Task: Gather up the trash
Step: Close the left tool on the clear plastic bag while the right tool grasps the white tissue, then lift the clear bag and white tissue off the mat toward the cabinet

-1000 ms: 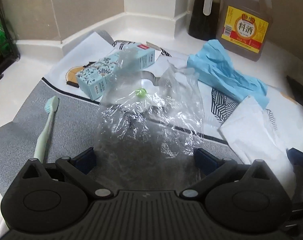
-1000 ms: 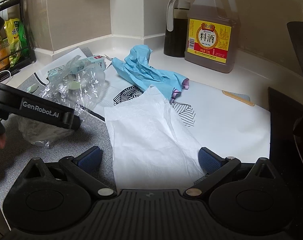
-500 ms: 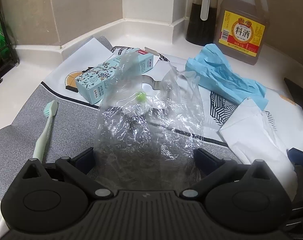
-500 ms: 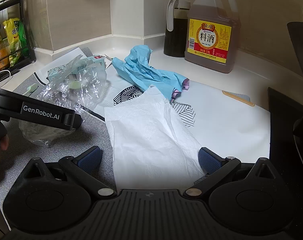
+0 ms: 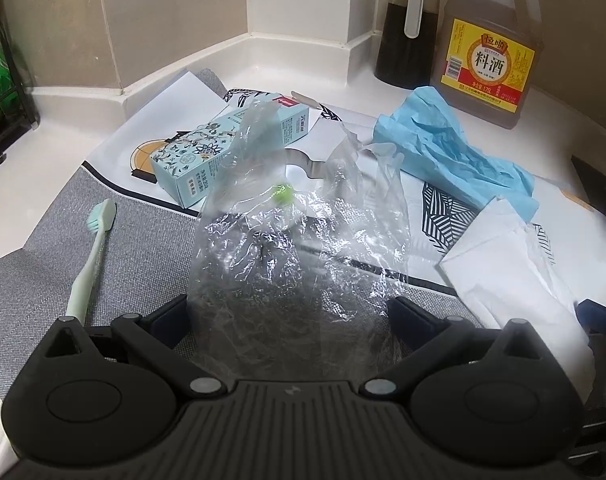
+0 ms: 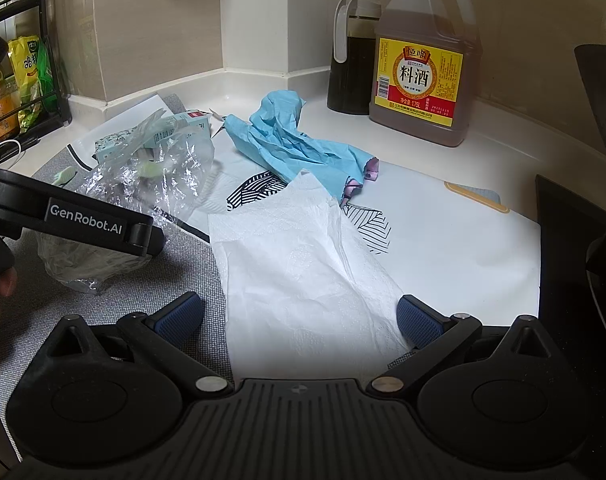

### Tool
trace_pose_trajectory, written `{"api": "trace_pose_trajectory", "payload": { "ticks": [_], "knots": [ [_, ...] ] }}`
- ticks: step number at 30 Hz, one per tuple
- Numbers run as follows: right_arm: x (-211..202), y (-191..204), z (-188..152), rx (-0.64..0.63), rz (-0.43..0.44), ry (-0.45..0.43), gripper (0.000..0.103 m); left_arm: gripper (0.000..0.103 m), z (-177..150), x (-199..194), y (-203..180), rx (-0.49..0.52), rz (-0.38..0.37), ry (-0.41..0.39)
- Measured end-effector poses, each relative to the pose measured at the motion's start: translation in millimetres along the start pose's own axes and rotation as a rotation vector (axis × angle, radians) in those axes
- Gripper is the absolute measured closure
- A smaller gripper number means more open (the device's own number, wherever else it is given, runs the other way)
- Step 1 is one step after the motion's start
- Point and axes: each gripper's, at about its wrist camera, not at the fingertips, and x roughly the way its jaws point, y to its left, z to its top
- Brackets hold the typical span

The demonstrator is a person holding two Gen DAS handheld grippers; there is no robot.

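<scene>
While both claws stand spread with nothing pinched, the step in hand looks like closing on the two nearest pieces of trash. The left claw (image 5: 289, 312) straddles the crumpled clear plastic bag (image 5: 299, 240), which fills the centre of the left wrist frame on the grey mat (image 5: 143, 248). The right claw (image 6: 299, 316) straddles the near edge of the white paper towel (image 6: 299, 260), low in the centre of the right wrist frame.

To do it well, I would press each claw down onto the bench before closing, so the pads catch a gathered fold rather than a slippery single layer. The bag is springy and may slide out. The blue crumpled paper (image 6: 295, 148), carton (image 5: 219, 152) and toothbrush (image 5: 91, 256) lie beyond, untouched.
</scene>
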Motion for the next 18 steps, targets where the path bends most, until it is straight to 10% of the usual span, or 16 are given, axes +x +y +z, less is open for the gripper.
{"api": "trace_pose_trajectory", "payload": {
  "ticks": [1,3,5,7,18],
  "knots": [
    [-1,0,0,0.0,-0.006,-0.007,0.003,0.009,-1,-2,0,-0.004,0.012,-0.018],
    [-9,0,-2,0.004,-0.029,-0.048,0.05,0.068,-1,-11,0,-0.002,0.012,-0.056],
    [-14,3,-3,-0.007,-0.041,-0.058,0.07,0.093,-1,-15,3,-0.007,-0.014,-0.041],
    [-17,5,-4,-0.015,-0.061,-0.066,0.094,0.096,-3,-20,8,-0.028,-0.021,-0.052],
    [-86,23,-18,0.008,0.004,-0.207,0.096,0.096,-46,-108,41,-0.037,-0.11,-0.179]
  ]
}}
